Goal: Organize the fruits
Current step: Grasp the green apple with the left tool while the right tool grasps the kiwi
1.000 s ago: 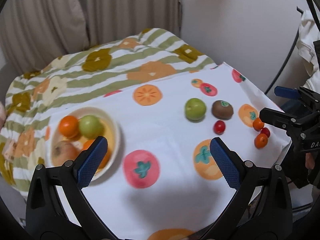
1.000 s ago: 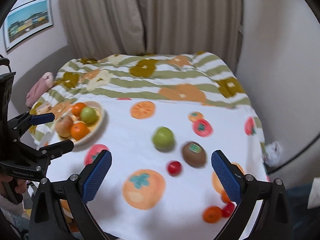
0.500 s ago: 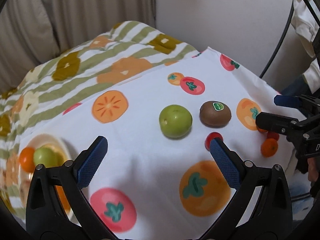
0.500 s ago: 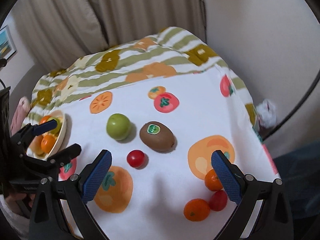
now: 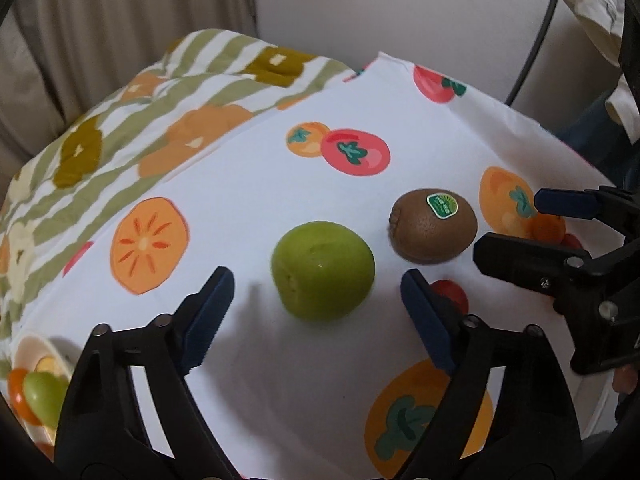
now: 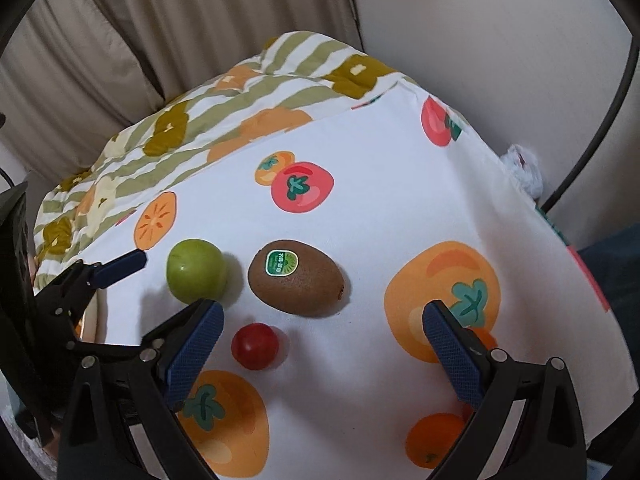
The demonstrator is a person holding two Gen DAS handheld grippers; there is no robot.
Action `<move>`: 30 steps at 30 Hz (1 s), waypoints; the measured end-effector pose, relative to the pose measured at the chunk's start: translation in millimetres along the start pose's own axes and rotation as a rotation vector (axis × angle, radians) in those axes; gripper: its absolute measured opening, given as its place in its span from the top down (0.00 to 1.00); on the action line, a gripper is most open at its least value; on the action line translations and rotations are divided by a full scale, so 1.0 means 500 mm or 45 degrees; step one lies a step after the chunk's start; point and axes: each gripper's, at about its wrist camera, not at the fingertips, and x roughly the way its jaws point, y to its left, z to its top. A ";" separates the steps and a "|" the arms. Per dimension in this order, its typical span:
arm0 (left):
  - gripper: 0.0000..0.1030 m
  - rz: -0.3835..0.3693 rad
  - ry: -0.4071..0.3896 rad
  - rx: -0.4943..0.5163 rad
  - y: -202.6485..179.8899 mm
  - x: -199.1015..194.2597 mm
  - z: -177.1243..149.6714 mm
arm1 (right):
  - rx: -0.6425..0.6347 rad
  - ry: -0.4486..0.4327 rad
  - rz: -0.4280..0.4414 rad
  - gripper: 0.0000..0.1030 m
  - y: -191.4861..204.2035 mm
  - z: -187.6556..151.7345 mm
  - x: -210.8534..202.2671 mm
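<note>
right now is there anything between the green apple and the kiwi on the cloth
No. In the right wrist view the green apple and the kiwi lie side by side with only a strip of bare white cloth between them.

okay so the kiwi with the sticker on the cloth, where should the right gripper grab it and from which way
Grip the kiwi across its short middle, coming down from above. It lies on its side, long axis running left-right in the right wrist view, so the right gripper, open, spans the narrow width. The cherry tomato sits close in front; keep the near finger clear.
</note>
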 end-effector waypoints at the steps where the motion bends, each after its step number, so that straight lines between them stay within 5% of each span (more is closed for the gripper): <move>1: 0.14 -0.005 0.008 0.011 0.000 0.007 0.000 | 0.009 0.003 -0.004 0.03 0.001 -0.001 0.004; 3: 0.15 -0.019 0.012 0.024 -0.001 0.016 0.001 | 0.030 0.008 -0.004 0.03 0.002 -0.002 0.011; 8: 0.41 -0.026 0.041 0.076 -0.007 0.044 0.004 | 0.095 0.004 0.001 0.03 0.003 -0.004 0.020; 30: 0.42 -0.019 0.052 0.069 0.030 0.041 -0.007 | 0.133 0.014 -0.017 0.15 0.026 0.008 0.070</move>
